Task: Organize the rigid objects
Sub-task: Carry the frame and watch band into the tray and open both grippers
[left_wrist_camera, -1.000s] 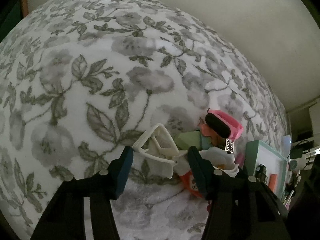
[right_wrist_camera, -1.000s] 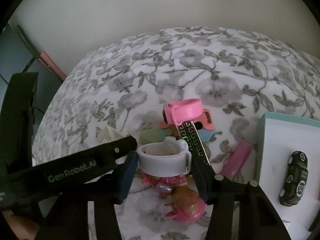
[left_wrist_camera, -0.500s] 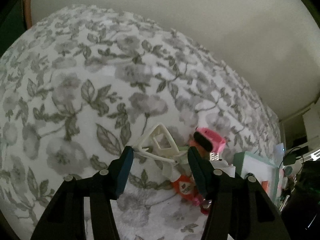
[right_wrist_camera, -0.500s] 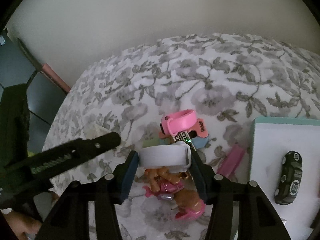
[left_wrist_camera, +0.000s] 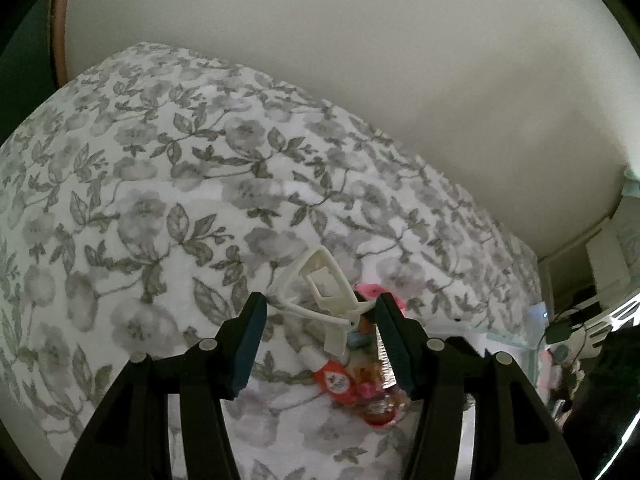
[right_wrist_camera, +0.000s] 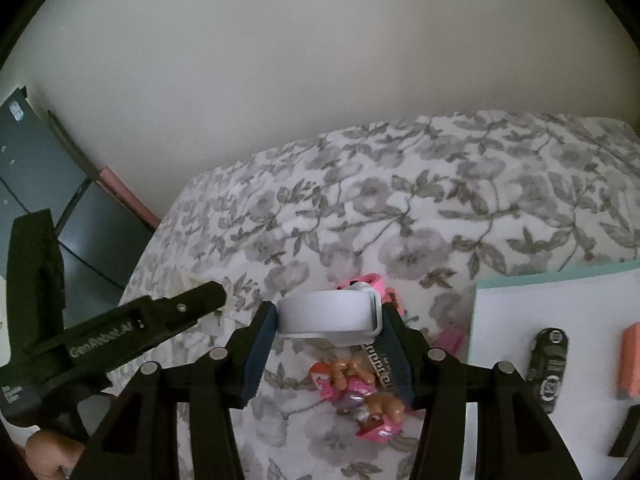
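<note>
Two grippers are at work, each holding one thing. The left gripper [left_wrist_camera: 318, 314] has its jaws pressed on a single cream plastic frame [left_wrist_camera: 316, 292], an open triangular piece with a stem at about 5 o'clock. The right gripper [right_wrist_camera: 330, 320] clamps one white band [right_wrist_camera: 329, 316], a smooth closed loop lying sideways between the pads. Below them on the floral bedspread [right_wrist_camera: 420, 200] lie one pink band [right_wrist_camera: 374, 282], one pink dog figure [right_wrist_camera: 366, 400] and one black-and-white patterned strip [right_wrist_camera: 376, 362]. At 3 o'clock a white tray [right_wrist_camera: 500, 312] with a teal rim holds one dark toy car [right_wrist_camera: 548, 368] and one orange block [right_wrist_camera: 632, 360]. Compared with a second ago, both held things sit higher above the pile, and more wall shows.
</note>
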### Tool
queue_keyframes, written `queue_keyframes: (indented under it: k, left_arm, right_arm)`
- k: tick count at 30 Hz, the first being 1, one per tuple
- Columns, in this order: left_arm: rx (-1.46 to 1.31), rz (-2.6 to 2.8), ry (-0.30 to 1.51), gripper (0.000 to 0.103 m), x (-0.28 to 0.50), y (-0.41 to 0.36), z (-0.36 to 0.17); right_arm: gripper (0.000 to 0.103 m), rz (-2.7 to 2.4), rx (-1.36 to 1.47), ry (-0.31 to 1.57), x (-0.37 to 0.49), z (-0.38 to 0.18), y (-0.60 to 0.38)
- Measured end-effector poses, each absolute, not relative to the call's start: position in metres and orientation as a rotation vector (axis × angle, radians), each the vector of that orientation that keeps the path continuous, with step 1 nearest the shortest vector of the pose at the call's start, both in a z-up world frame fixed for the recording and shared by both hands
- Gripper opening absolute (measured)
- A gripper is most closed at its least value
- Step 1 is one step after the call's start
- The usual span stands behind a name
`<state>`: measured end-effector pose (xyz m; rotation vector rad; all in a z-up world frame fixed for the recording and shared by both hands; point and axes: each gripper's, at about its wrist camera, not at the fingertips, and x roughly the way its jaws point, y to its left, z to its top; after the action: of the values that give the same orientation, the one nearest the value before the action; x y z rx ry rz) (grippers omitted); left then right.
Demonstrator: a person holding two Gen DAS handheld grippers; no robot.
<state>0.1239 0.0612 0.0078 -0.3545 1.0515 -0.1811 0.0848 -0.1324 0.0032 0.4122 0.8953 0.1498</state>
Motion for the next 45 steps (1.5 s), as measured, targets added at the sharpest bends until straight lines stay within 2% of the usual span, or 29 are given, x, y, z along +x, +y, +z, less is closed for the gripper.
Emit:
queue_keyframes:
  k: [14,26,45]
  left_arm:
    - [-0.267,-0.24,1.001,0.058,0.104,0.021,0.038]
    - [-0.143,-0.365,1.008,0.058,0.077,-0.052,0.047]
    - [0.063,-0.554,1.143,0.058,0.033,-0.169,-0.002]
  right_arm:
    - [0.056,-0.005,0.379,0.887,0.053,0.019,-0.173]
    - [0.056,-0.177,0.365,0.934,0.02,0.032,-0.236]
    - [0.056,-0.409,0.469,0.982,-0.022,0.015,-0.331]
